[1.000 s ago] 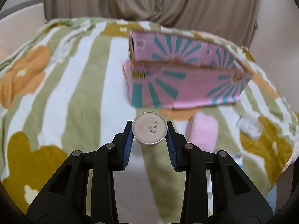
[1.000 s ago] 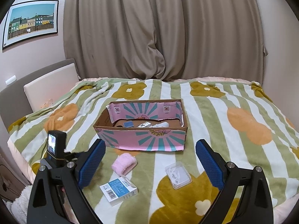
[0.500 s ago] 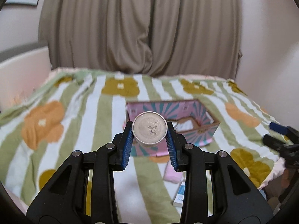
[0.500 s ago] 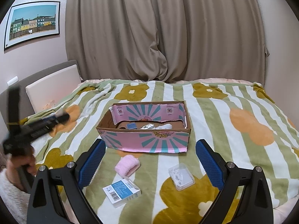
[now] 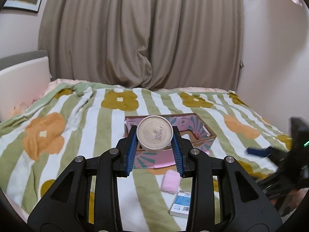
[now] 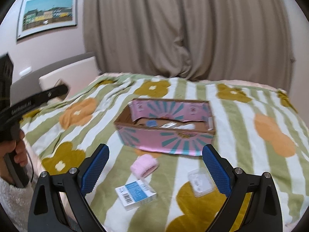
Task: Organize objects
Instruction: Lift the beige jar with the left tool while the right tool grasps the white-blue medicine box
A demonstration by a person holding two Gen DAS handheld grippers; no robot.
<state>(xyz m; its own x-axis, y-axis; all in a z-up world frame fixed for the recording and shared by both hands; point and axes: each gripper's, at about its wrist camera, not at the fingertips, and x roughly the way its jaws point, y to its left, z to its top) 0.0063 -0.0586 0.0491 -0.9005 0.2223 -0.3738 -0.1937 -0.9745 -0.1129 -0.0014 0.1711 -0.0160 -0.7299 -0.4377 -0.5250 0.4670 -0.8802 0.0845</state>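
My left gripper [image 5: 154,154] is shut on a round metal tin [image 5: 154,133], its flat end with a printed code facing the camera, held in the air before the pink and teal cardboard box [image 5: 195,133]. The box [image 6: 166,137] sits open on the bed with several small items inside. My right gripper [image 6: 154,166] is open and empty, above a pink rolled cloth [image 6: 144,165], a blue and white carton [image 6: 136,194] and a clear plastic case [image 6: 200,181]. The cloth [image 5: 170,180] and carton [image 5: 181,203] also show in the left wrist view.
The bed is covered by a green and white striped blanket [image 6: 241,116] with flower prints. A headboard [image 5: 23,73] stands at the left, curtains [image 5: 143,32] behind. The other gripper shows blurred at the right edge of the left view [image 5: 278,160].
My left gripper has lifted and tilted up with the tin, from looking down at the box to a level view. My right gripper has shifted closer and to the right.
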